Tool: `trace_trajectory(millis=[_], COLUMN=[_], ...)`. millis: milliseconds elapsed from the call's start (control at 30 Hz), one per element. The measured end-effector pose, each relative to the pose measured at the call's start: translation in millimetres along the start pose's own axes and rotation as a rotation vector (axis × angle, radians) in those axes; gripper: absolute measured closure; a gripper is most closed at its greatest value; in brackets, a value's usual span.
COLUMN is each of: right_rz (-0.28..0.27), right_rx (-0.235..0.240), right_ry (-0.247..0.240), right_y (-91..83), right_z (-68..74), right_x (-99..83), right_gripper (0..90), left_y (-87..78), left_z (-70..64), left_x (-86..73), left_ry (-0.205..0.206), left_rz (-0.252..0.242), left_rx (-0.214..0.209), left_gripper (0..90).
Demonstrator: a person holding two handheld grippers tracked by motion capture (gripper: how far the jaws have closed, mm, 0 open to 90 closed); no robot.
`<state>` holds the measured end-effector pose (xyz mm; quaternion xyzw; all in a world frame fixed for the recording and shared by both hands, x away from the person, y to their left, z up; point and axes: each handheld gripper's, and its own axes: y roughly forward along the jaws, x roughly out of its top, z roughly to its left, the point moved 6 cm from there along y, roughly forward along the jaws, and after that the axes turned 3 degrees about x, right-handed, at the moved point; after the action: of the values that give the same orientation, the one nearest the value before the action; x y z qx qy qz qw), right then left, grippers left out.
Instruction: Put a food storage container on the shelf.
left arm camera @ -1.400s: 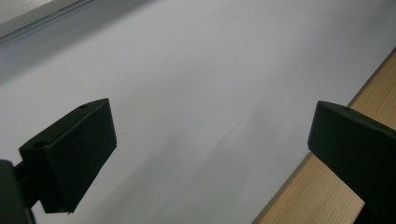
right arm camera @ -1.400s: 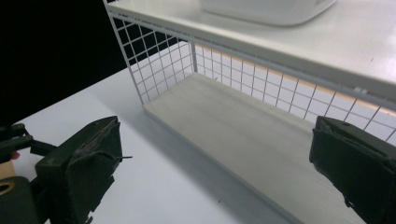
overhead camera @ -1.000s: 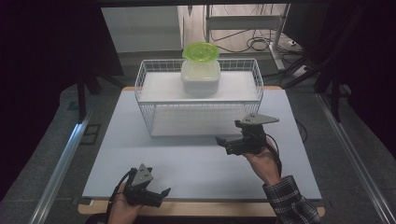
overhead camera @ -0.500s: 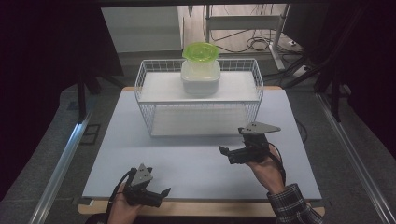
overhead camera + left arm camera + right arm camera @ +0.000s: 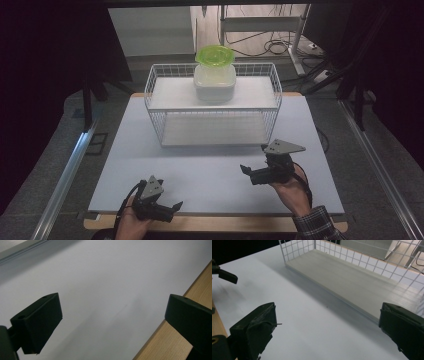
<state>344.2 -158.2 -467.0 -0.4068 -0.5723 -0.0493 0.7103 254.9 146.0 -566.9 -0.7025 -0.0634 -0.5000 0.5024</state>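
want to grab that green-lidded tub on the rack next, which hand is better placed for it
Right, probably. The right gripper is open and nearer the rack holding the tub; the left gripper sits at the table's near edge.

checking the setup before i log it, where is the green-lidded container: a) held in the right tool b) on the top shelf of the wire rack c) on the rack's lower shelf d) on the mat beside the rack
b: the green-lidded container stands on the top shelf of the wire rack, while the right tool is open and holds nothing.
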Motion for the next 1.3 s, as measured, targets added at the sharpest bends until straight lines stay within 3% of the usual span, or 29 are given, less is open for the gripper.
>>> trace_trajectory(millis=[533,1300], right_rz=[0.081,0.225], right_rx=[-0.049,-0.074], right_ry=[0.032,0.023], right_y=[-9.6,-3.8], right_z=[-14.5,-14.2], right_x=[-47.4,-96.3], right_gripper=[1.2,0.0], left_y=[0.6,2.2], left_z=[-0.2,-0.4], left_x=[-0.4,-1.9], left_ry=[-0.002,0.003], left_rz=[0.005,0.021], left_rx=[0.0,0.002], left_gripper=[0.7,0.7])
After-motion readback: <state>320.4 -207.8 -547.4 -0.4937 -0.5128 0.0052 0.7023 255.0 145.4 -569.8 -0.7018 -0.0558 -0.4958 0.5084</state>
